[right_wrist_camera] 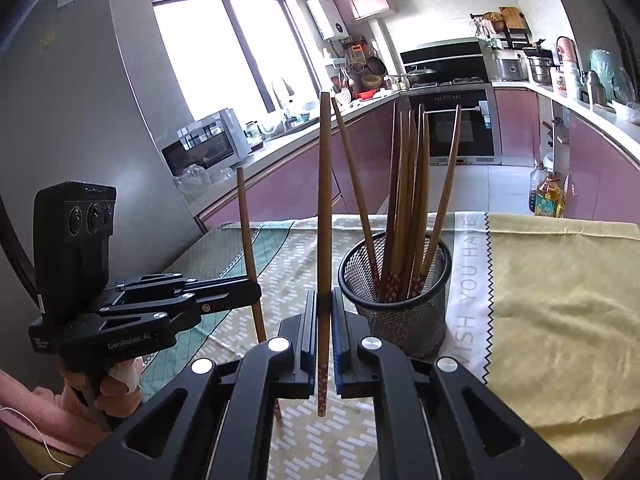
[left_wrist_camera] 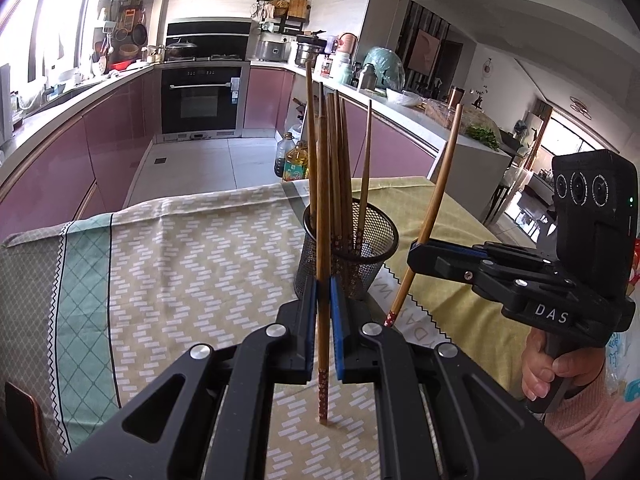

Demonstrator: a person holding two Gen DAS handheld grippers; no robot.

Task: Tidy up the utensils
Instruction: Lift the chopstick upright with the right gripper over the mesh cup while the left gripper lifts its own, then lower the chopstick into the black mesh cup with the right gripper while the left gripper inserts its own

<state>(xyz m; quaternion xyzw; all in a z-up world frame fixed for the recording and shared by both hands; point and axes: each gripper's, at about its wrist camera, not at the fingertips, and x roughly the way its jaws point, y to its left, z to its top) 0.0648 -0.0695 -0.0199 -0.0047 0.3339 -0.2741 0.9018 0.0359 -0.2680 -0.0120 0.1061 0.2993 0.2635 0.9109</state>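
A domestic kitchen is shown, w/ pink cabinet fronts, a built-in oven (left_wrist_camera: pixel 202 98) at the far wall and a large window (right_wrist_camera: pixel 224 52); the work surface is a table covered by a patterned cloth (left_wrist_camera: pixel 180 248) in green, beige and yellow. A black mesh holder (left_wrist_camera: pixel 348 252) stands on the cloth just ahead of both sets of fingers and already contains approx. half a dozen wooden chopsticks (left_wrist_camera: pixel 340 168), leaning butt-down. The left gripper (left_wrist_camera: pixel 323 300) is pressed shut on one chopstick (left_wrist_camera: pixel 323 208), held near-upright w/ its patterned end hanging below the fingers, at or just above the cloth; contact cannot be told. The right gripper (right_wrist_camera: pixel 325 312) is likewise clamped on a second chopstick (right_wrist_camera: pixel 325 208), long axis near-vertical, patterned end below the pads and apparently clear of the cloth. In the left wrist view the right-hand chopstick leans slightly, top away from the holder. Key relation: the holder's open rim lies ahead of and slightly right of the left fingers, ahead of and right of the right fingers in its own view; both sticks are already aligned w/ the holder's axis, so only a lift over the rim and a lowering appear to be required. Neither hand is clearly nearer; the left gripper seems marginally closer to the rim. Risk: fouling on the sticks already leaning inside.
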